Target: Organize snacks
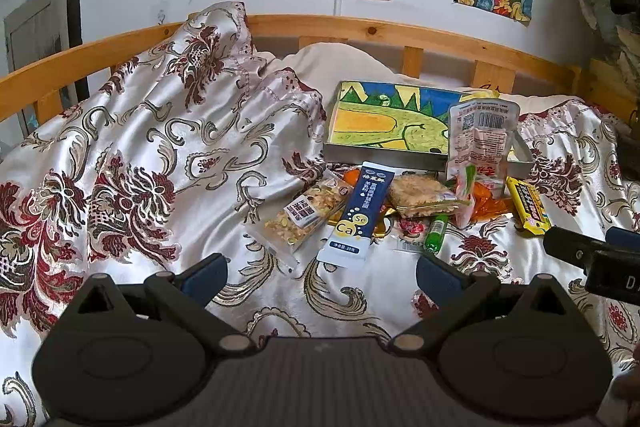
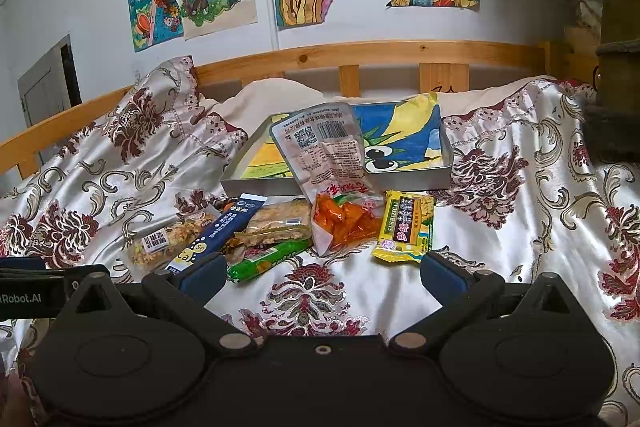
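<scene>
Since my left tongs (image 1: pixel 322 275) and right tongs (image 2: pixel 322 273) both hang wide open and hold nothing, I judge nothing is sorted yet. All snacks (image 2: pixel 280 231) lie piled on the bedspread (image 2: pixel 520 227) at 12 o'clock from my right tongs, and only the tall pouch (image 2: pixel 326 151) leans on the tray (image 2: pixel 447 163) just behind.

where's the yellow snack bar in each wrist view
Left wrist view: the yellow snack bar lies far right of the pile on the bedspread, just beyond the right tool.
Right wrist view: the yellow snack bar sits right of centre, just ahead of the tool's right finger.
Shared landmark: the grey tray behind the pile.
</scene>
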`<state>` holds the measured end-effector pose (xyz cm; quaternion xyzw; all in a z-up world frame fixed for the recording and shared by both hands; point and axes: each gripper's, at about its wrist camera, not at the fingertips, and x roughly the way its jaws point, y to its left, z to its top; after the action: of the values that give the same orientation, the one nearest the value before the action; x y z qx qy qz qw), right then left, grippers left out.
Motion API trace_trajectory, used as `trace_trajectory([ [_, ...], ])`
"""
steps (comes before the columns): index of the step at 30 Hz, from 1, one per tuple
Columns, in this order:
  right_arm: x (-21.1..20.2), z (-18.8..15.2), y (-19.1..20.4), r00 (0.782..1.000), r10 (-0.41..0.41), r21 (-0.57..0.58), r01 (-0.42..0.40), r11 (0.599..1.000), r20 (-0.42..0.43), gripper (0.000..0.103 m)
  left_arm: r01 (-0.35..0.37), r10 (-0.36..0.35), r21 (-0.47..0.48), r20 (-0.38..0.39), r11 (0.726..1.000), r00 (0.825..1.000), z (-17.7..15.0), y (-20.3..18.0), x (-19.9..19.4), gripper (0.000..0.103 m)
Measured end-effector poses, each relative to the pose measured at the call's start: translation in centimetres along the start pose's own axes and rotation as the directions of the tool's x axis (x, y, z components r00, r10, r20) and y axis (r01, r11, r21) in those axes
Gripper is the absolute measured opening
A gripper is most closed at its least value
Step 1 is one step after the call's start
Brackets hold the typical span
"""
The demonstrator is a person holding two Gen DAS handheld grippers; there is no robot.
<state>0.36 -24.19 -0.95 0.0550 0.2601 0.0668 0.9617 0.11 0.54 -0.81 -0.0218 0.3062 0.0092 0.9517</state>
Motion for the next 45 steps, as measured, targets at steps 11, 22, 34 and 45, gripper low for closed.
trace_trajectory([
  [11,0.0,-0.1,0.3,1.0,0.001,-0.011,-0.001,1.0,-0.007,0.102,-0.003,0.003,-0.01,-0.009,1.0,1.0,-0.1,0.2,0.1,0.102],
  [22,0.1,-0.2,0.4,1.0,0.003,-0.012,-0.003,1.0,-0.016,0.102,-0.006,0.006,-0.015,-0.018,1.0,1.0,0.0,0.4,0.2,0.102],
  [34,0.4,-0.2,0.2,0.999,0.025,0.013,-0.024,1.0,-0.045,0.102,-0.027,0.027,-0.008,-0.023,1.0,0.999,0.0,0.1,0.2,0.102],
  [45,-0.2,0.1,-0.1,0.999,0.036,0.031,-0.035,0.999,-0.027,0.102,-0.03,0.03,0.011,-0.02,1.0,0.999,0.8,-1.1,-0.2,0.102],
])
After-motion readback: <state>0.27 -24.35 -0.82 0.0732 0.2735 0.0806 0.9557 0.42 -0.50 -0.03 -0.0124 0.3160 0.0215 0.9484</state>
